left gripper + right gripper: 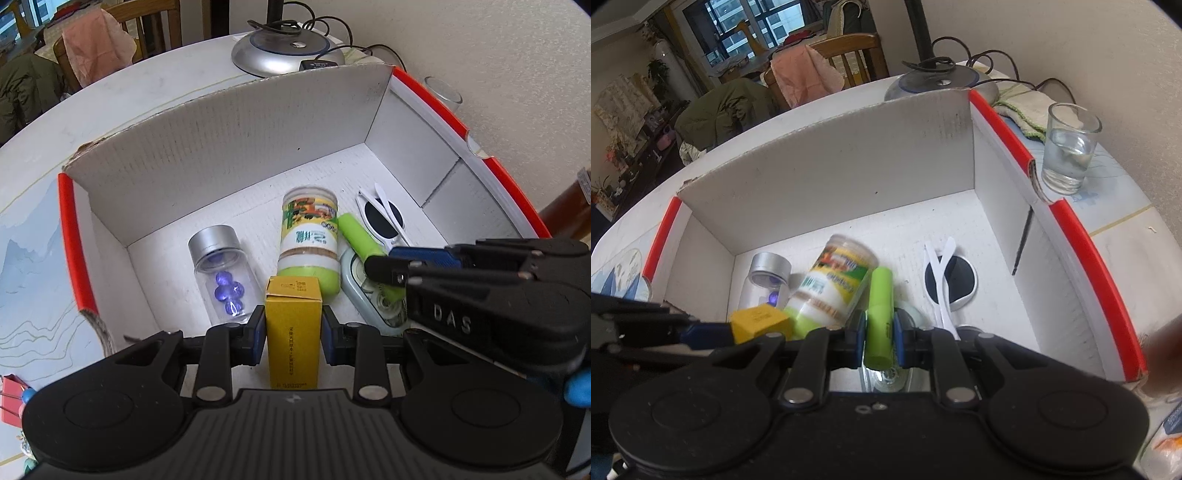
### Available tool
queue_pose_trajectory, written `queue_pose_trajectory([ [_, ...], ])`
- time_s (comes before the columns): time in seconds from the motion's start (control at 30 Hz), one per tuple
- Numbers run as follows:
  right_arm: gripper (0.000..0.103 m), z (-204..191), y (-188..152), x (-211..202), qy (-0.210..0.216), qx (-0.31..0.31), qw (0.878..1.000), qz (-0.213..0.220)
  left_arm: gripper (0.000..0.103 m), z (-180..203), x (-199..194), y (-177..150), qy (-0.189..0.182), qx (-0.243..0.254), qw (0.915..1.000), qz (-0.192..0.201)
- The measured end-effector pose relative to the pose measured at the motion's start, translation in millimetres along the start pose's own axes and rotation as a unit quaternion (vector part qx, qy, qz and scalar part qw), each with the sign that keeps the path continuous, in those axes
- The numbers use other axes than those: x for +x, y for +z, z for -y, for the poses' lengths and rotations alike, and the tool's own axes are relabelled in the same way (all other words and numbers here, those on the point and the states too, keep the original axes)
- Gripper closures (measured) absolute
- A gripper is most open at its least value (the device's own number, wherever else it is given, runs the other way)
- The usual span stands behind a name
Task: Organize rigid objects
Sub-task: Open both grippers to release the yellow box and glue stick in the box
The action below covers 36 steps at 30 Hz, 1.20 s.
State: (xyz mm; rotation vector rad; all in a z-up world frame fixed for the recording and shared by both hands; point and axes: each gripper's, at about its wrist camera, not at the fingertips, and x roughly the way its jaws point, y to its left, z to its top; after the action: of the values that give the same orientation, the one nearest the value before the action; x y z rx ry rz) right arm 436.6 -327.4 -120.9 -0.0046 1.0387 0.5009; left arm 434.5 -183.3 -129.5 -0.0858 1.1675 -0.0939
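My left gripper (293,325) is shut on a small yellow carton (293,332), held upright over the near end of a white cardboard box (229,147) with red edges. In the right wrist view, my right gripper (880,332) has its blue pads against the sides of a lime-green tube (880,314). The tube hangs low over a pale grey-green flat case (364,291). On the box floor lie a clear jar of blue beads (221,266), a green-capped canister (310,240) and white sunglasses (384,221). The right gripper (391,271) reaches in from the right in the left wrist view.
A glass of water (1069,147) stands just outside the box's right wall. A lamp base (280,51) with cables sits behind the far wall. A red binder clip (13,398) lies on the table at the left. Chairs with clothes stand beyond the table.
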Motion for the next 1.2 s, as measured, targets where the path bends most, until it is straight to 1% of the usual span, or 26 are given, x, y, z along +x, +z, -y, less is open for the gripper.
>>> queue_pose_trajectory([
  [0.03, 0.082, -0.1, -0.1, 0.1, 0.001, -0.001, 1.000, -0.003, 0.074, 0.0, 1.7, 1.0, 0.001, -0.001, 1.0000, -0.001],
  [0.23, 0.082, 0.7, -0.9, -3.7, 0.003, -0.001, 1.000, -0.007, 0.074, -2.6, 10.5, -0.3, 0.000, -0.005, 0.9999, -0.011],
  [0.33, 0.078, 0.8, -1.0, -7.6, 0.003, 0.003, 1.000, -0.005, 0.073, -2.9, 12.5, -1.3, -0.001, -0.007, 0.9999, -0.014],
  [0.4, 0.074, 1.3, -1.3, -11.1, 0.003, 0.006, 1.000, -0.002, 0.059, -2.4, 12.5, -3.3, 0.003, -0.003, 0.9999, -0.014],
  [0.43, 0.071, 1.2, -1.6, -13.1, 0.004, 0.007, 1.000, 0.000, 0.046, -2.1, 10.4, -4.9, 0.005, -0.001, 1.0000, -0.008],
  [0.57, 0.066, 0.8, -1.6, -22.8, 0.006, 0.015, 1.000, 0.009, 0.046, 1.0, -1.9, -7.7, -0.013, 0.004, 0.9998, 0.015],
  [0.63, 0.063, 0.5, -1.9, -28.2, 0.006, 0.019, 1.000, 0.014, 0.045, 1.4, -8.5, -9.4, -0.016, 0.004, 0.9995, 0.027],
  [0.73, 0.060, -2.1, -2.6, -37.2, 0.007, 0.021, 1.000, 0.021, 0.041, 0.9, -18.7, -13.1, -0.020, 0.002, 0.9989, 0.044],
  [0.87, 0.057, -7.9, -4.8, -48.8, 0.010, 0.024, 0.999, 0.030, 0.041, -1.7, -34.2, -19.7, -0.027, 0.004, 0.9975, 0.065],
  [1.07, 0.054, -24.1, -8.1, -69.7, 0.015, 0.020, 0.999, 0.048, 0.041, -9.4, -62.1, -33.1, -0.031, 0.006, 0.9943, 0.102],
  [1.13, 0.050, -30.5, -9.5, -78.1, 0.014, 0.017, 0.998, 0.057, 0.041, -13.8, -72.7, -38.1, -0.031, 0.005, 0.9931, 0.113],
  [1.2, 0.048, -38.1, -11.5, -86.1, 0.015, 0.014, 0.998, 0.066, 0.041, -20.8, -83.4, -42.9, -0.034, 0.001, 0.9918, 0.124],
])
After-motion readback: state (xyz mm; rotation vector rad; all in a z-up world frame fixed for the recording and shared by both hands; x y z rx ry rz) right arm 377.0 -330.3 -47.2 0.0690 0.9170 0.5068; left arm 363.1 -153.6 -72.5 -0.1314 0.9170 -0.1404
